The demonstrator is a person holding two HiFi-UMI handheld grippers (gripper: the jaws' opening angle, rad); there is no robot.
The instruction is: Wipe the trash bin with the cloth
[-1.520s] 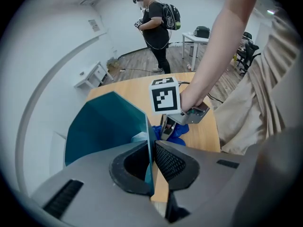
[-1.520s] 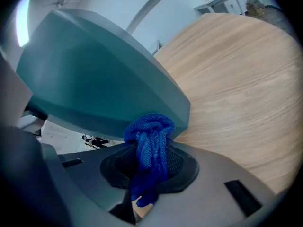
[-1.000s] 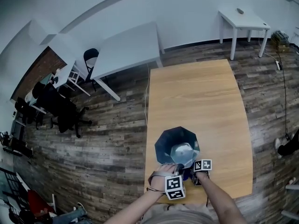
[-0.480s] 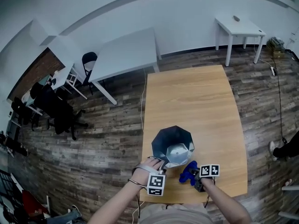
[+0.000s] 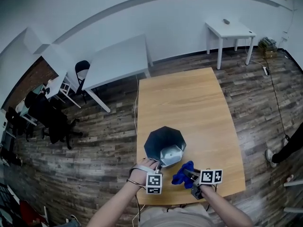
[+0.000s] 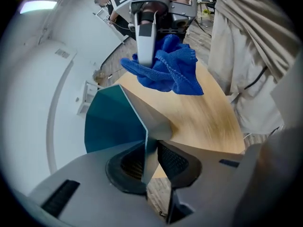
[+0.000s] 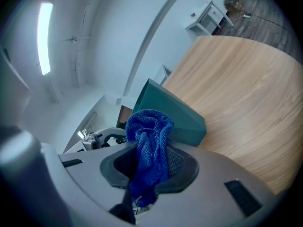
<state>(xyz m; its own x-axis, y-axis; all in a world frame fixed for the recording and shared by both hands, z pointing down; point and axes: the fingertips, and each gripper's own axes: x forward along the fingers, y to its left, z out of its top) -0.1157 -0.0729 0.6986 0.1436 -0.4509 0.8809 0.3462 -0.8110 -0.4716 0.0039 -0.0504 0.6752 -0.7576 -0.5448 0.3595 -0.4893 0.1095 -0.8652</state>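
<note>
Tabletop [image 5: 189,103]: left gripper [image 6: 150,164], jaws just closing, pinches bin [image 5: 158,143] rim; right gripper [image 7: 151,167] lifts clamped cloth [image 7: 149,126], wiping can start

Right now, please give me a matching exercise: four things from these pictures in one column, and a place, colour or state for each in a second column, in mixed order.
Column one
1. blue cloth
2. trash bin
3. wooden table
4. small white table

Column two
A. stands near the far wall
B. its wall is between the jaws of the left gripper
C. pinched in the right gripper
D. has a light brown top

Pairs: 1-C, 2-B, 3-D, 4-A.

The left gripper's jaws have just been closing, with the trash bin's wall between them.
</note>
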